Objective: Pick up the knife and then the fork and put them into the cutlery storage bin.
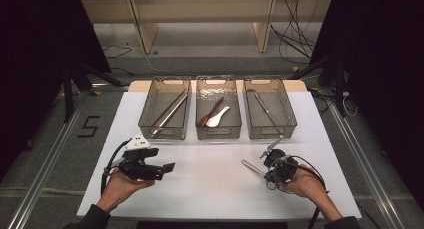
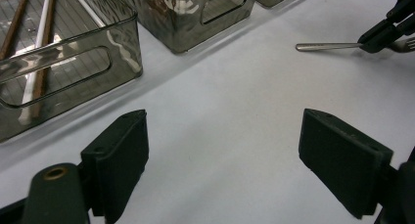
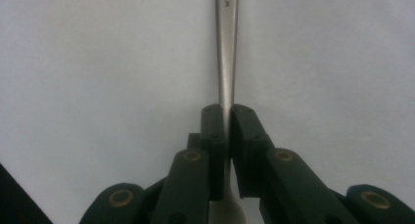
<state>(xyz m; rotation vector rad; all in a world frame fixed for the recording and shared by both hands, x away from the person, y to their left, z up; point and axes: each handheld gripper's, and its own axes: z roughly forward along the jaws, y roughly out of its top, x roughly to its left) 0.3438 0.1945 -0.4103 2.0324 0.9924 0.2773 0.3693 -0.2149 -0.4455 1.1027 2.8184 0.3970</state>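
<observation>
We have the right tool [image 1: 268, 159] clamped on a metal utensil [image 1: 252, 167] near the front right of the white worktop [image 1: 210, 184]. In the right gripper view its two pads [image 3: 214, 131] are pressed together on the slim handle [image 3: 226, 48], which runs straight out ahead of them over the bare surface. The broader end behind the pads is too blurred for us to tell a fork from a spoon. We judge the pickup to be the step in hand: the grip is made, but the handle lies so low that we cannot tell whether it has left the surface.

Our left tool [image 1: 167, 166] rests idle at the front left, its jaws standing wide apart with nothing between them.

Three smoky bins stand side by side at the back: the left bin [image 1: 165, 131] holds chopsticks [image 1: 169, 110], the middle bin [image 1: 218, 133] holds spoons [image 1: 214, 116], and the right bin [image 1: 272, 131] holds a long metal piece [image 1: 265, 109]. The next move, as we judge it, calls for lifting the utensil clear, carrying it over a rim to its matching bin, and lowering it before we loosen the grip.
</observation>
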